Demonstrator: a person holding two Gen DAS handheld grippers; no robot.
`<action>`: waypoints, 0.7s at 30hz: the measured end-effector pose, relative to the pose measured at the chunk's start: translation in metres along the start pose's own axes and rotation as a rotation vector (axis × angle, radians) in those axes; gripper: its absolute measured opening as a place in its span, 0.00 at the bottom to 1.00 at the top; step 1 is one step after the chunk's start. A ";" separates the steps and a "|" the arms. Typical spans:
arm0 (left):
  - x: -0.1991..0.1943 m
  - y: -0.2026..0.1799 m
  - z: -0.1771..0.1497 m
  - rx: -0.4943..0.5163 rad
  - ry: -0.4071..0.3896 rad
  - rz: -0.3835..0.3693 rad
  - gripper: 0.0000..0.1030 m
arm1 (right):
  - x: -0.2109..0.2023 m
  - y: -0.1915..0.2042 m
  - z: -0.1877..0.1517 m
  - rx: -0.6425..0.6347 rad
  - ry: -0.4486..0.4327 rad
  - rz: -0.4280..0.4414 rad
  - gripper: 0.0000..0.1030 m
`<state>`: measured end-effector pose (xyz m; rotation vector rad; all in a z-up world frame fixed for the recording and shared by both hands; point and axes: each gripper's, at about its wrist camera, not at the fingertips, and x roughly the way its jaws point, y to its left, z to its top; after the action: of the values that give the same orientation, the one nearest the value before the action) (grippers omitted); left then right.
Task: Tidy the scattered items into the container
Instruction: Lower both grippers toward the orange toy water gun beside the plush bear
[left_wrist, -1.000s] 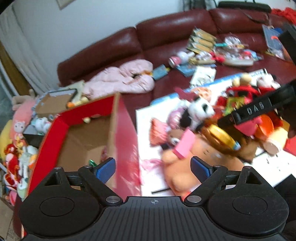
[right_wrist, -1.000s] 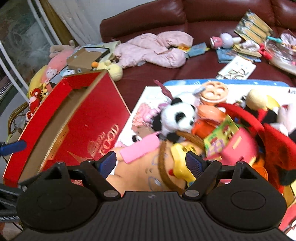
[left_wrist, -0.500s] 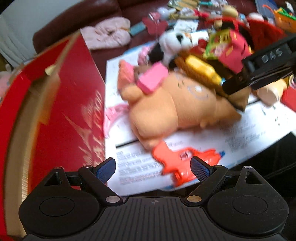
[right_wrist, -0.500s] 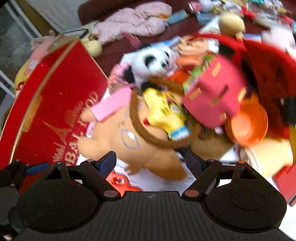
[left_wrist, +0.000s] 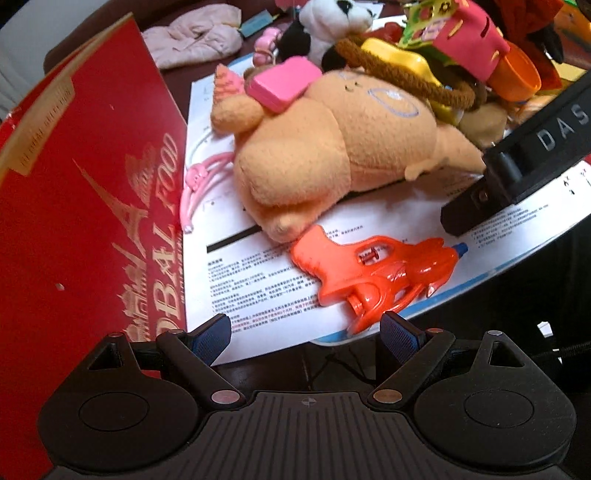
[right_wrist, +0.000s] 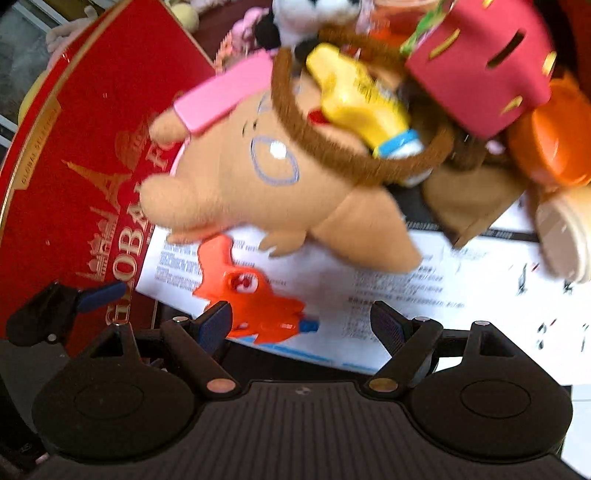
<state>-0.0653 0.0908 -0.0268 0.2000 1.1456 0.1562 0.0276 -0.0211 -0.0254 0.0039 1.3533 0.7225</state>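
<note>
Since both the left tool (left_wrist: 306, 329) and right tool (right_wrist: 301, 322) gape wide and hold nothing, the orange squirt gun (left_wrist: 373, 275) lies free on the paper beside the red box (left_wrist: 81, 206). It looks light, stiff, slick; pinch its body midway.

Toy-strewn home: plush toy (left_wrist: 332, 147)
</note>
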 end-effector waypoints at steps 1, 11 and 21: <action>0.002 0.001 -0.001 -0.002 0.003 -0.002 0.91 | 0.002 0.001 -0.001 -0.002 0.009 0.001 0.81; 0.016 0.002 -0.002 0.004 0.004 -0.015 0.91 | 0.020 0.009 -0.008 0.027 0.079 0.056 0.76; 0.030 0.011 -0.009 -0.016 0.015 -0.070 0.91 | 0.037 0.008 -0.007 0.109 0.131 0.094 0.68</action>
<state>-0.0620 0.1093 -0.0539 0.1443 1.1642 0.1055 0.0189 0.0000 -0.0565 0.1095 1.5245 0.7367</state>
